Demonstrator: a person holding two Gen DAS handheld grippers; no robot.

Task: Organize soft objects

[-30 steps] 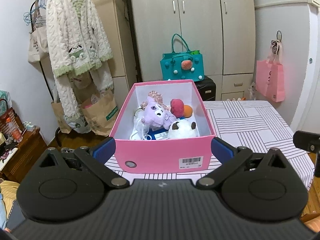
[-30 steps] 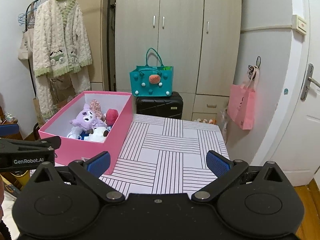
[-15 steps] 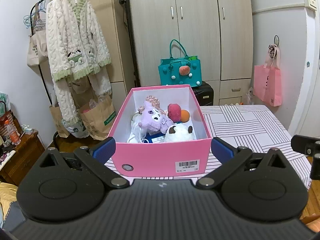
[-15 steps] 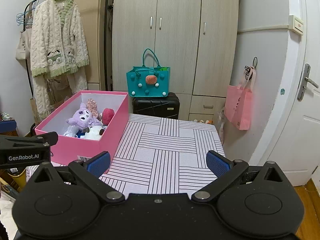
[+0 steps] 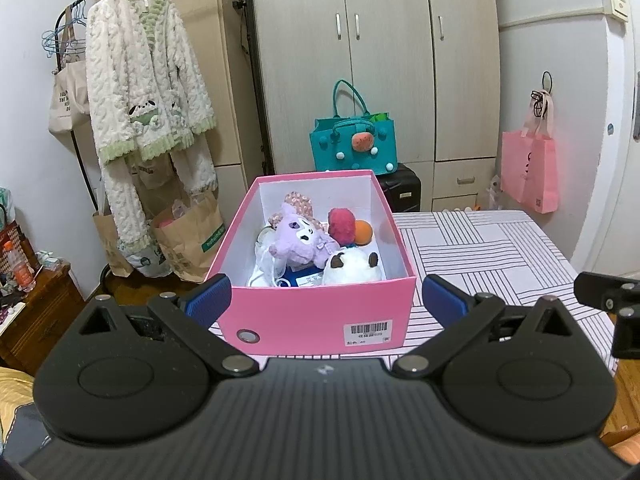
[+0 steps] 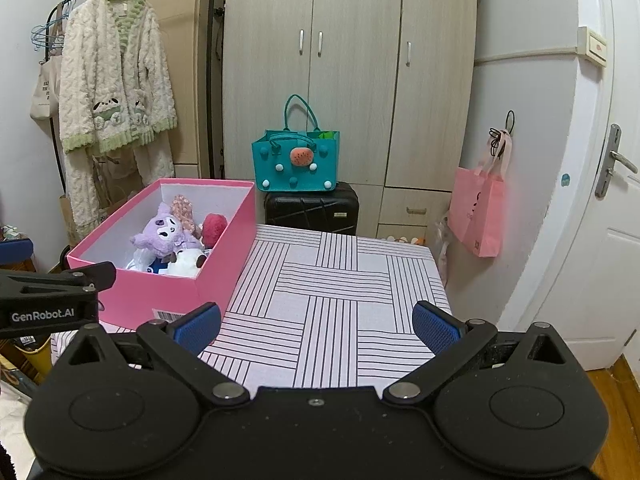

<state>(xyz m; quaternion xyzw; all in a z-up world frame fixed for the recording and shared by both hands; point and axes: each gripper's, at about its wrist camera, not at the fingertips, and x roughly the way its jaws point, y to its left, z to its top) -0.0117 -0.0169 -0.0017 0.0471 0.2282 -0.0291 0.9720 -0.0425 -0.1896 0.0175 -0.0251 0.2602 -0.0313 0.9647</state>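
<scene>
Plush soft toys [image 5: 308, 240] are contained in an open pink cardboard box [image 5: 316, 316] on a white line-patterned tablecloth [image 6: 332, 292]. A beige wooden wardrobe [image 6: 348, 72] is seen behind. The left gripper [image 5: 324, 300] and right gripper [image 6: 316, 324] are held spread wide, nothing gripped

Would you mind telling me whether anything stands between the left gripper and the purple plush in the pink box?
Only the pink box's near wall. The left gripper, open, sits low in front of it, and the purple plush lies inside behind that wall. The box has no lid, so the way in from above looks free.
</scene>
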